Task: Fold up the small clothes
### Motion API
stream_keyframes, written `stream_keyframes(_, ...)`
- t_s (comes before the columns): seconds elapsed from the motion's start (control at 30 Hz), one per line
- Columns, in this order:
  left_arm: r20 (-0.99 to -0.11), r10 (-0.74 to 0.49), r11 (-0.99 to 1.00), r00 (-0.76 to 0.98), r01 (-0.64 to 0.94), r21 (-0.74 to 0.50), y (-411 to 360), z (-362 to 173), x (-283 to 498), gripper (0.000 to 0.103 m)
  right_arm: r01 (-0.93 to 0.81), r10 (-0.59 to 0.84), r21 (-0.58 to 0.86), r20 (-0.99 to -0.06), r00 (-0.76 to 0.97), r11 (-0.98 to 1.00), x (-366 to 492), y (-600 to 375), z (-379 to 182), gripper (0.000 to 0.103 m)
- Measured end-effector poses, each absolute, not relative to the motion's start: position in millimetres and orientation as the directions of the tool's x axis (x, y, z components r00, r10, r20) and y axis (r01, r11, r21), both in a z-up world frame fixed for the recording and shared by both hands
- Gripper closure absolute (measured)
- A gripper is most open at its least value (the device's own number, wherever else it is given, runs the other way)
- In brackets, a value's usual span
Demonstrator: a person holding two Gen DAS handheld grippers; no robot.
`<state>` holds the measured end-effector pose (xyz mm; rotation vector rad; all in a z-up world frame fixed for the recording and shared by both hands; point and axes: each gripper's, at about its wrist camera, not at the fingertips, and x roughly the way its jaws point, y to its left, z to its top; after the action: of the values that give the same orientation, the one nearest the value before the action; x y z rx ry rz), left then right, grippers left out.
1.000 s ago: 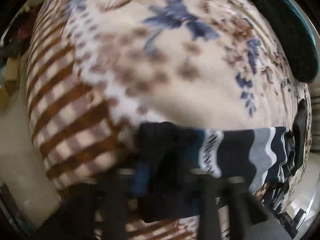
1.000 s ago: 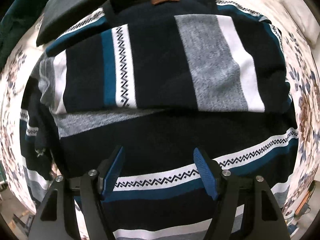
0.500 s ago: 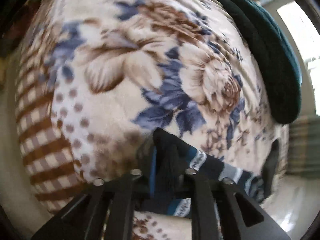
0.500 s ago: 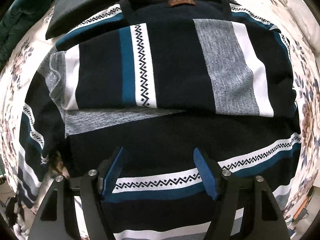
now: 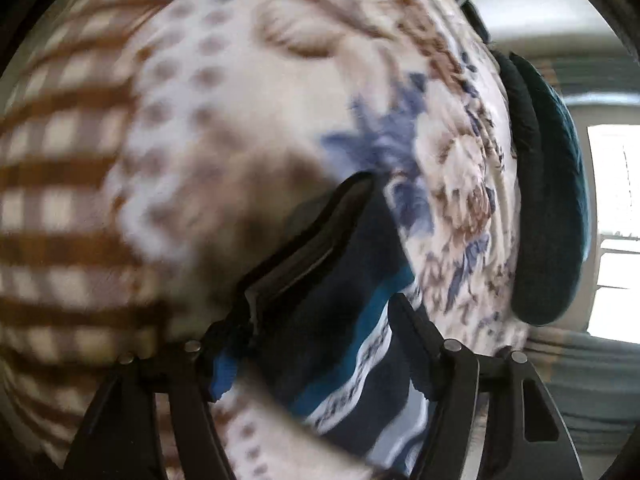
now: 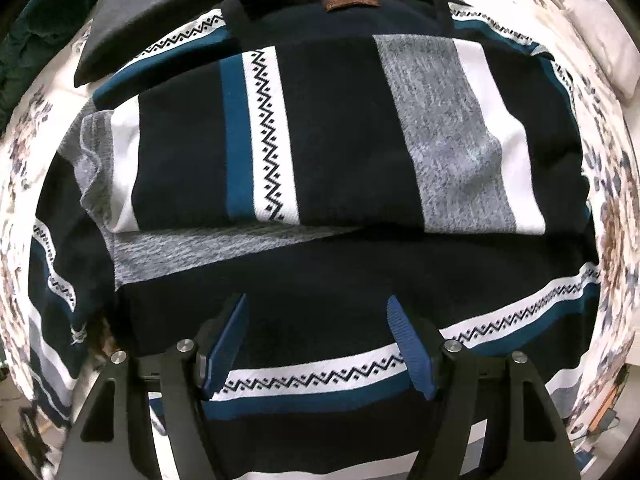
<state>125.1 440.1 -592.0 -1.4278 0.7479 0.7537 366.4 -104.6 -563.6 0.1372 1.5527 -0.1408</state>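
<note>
Left tool [image 5: 316, 344] is opening, its jaws parting off the sweater's [image 6: 340, 140] dark cuff, which it was pinching a second ago; the sleeve is being released, so this fold looks finished. Right tool [image 6: 318, 344] is hovering apart, gripping nothing, at 6 o'clock over the striped navy, teal, grey and white knit, which is lying on the floral bed cover [image 5: 260, 120] with a sleeve folded across its body.

Left tongs [image 5: 320, 320], angled steeply downward with jaws opening and striped cloth still lying between their fingers; right tongs [image 6: 316, 344], pointing straight down, blue-padded fingers [image 6: 412, 356] spread wide apart, gripping nothing.
</note>
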Motion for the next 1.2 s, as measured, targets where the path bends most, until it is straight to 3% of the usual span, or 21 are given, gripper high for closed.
stream_keyframes(0.03, -0.828, 0.028, 0.05, 0.561, -0.828, -0.559, 441, -586, 133, 0.083, 0.174, -0.012, -0.01, -1.0, 0.015, 0.985, 370, -100, -563, 0.03)
stream_keyframes(0.07, -0.841, 0.035, 0.105, 0.54, -0.839, -0.534, 443, -581, 143, 0.096, 0.172, -0.018, -0.015, -1.0, 0.018, 0.985, 371, -102, -562, 0.03)
stream_keyframes(0.3, -0.868, 0.152, 0.483, 0.473, -0.802, -0.353, 417, -513, 227, 0.097, 0.151, -0.15, -0.143, -0.988, 0.036, 0.978, 396, -127, -548, 0.03)
stream_keyframes(0.43, -0.853, 0.173, 0.689, 0.492, -0.679, -0.252, 359, -471, 281, 0.097, 0.142, -0.23, -0.221, -0.972, 0.047, 0.965, 410, -163, -547, 0.016)
stream_keyframes(0.53, -0.846, 0.16, 0.813, 0.509, -0.553, -0.179, 294, -450, 319, 0.097, 0.119, -0.242, -0.236, -0.969, 0.046, 0.965, 422, -191, -559, 0.016)
stream_keyframes(0.93, -0.832, -0.273, 0.937, 0.483, -0.061, -0.343, -33, -452, 438, 0.097, 0.22, -0.113, -0.104, -0.993, 0.027, 0.97, 414, -299, -558, 0.016)
stream_keyframes(1.2, -0.856, -0.335, 0.933, 0.394, 0.011, -0.36, -143, -476, 479, 0.095, 0.327, -0.042, -0.029, -0.999, 0.031, 0.945, 413, -383, -549, 0.016)
